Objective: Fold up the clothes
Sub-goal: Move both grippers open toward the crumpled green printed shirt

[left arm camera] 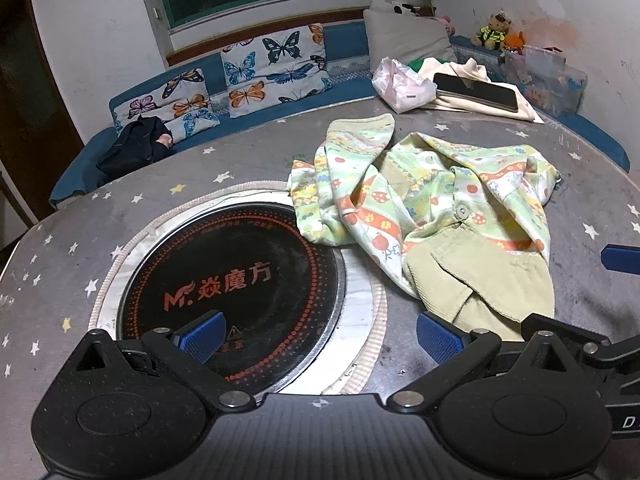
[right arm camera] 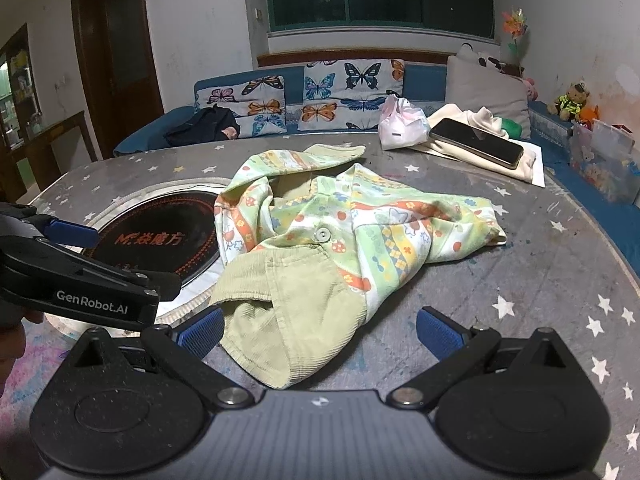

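A small child's garment [left arm camera: 424, 216] in a pale green print with an olive corduroy part lies crumpled on the grey star-patterned table [left arm camera: 240, 160]. It also shows in the right wrist view [right arm camera: 332, 236]. My left gripper [left arm camera: 320, 338] is open and empty, just left of the garment's near edge, over the black hob. My right gripper [right arm camera: 320, 334] is open and empty, its jaws either side of the corduroy hem, above it. The left gripper shows at the left of the right wrist view [right arm camera: 72, 236].
A round black induction hob [left arm camera: 236, 288] is set into the table, partly under the garment. At the far side lie a folded cream cloth with a phone [left arm camera: 476, 92] on it and a pink bag [left arm camera: 400, 84]. A blue sofa with butterfly cushions [left arm camera: 276, 64] stands behind.
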Motion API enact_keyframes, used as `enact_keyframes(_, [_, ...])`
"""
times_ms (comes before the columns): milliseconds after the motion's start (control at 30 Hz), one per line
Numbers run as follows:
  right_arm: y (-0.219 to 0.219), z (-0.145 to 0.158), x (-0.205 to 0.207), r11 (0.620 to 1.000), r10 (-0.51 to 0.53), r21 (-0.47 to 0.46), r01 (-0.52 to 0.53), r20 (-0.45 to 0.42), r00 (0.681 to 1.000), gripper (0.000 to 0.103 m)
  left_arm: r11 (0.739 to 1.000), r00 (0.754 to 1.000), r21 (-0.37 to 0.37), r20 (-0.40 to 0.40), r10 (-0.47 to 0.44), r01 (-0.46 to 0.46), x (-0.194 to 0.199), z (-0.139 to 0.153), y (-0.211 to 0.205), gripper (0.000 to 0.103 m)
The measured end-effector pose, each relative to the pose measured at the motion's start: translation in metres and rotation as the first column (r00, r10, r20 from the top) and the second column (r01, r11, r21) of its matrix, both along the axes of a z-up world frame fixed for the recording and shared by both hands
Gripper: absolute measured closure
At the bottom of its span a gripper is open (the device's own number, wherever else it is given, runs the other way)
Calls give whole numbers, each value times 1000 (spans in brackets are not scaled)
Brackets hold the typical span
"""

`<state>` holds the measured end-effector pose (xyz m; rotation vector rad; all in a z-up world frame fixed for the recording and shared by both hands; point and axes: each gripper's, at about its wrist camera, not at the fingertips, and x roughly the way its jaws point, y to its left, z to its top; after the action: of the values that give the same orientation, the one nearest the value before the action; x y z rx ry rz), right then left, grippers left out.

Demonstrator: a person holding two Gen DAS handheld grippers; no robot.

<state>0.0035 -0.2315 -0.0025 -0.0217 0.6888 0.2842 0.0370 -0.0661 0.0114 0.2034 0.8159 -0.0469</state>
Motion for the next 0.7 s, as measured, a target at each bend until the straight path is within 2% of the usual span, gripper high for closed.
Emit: enact_keyframes(700, [-2,-7,18,1000,-1,7,1,-40,999,0,1000,999,14,-36,-5,5,18,-8,-7,0])
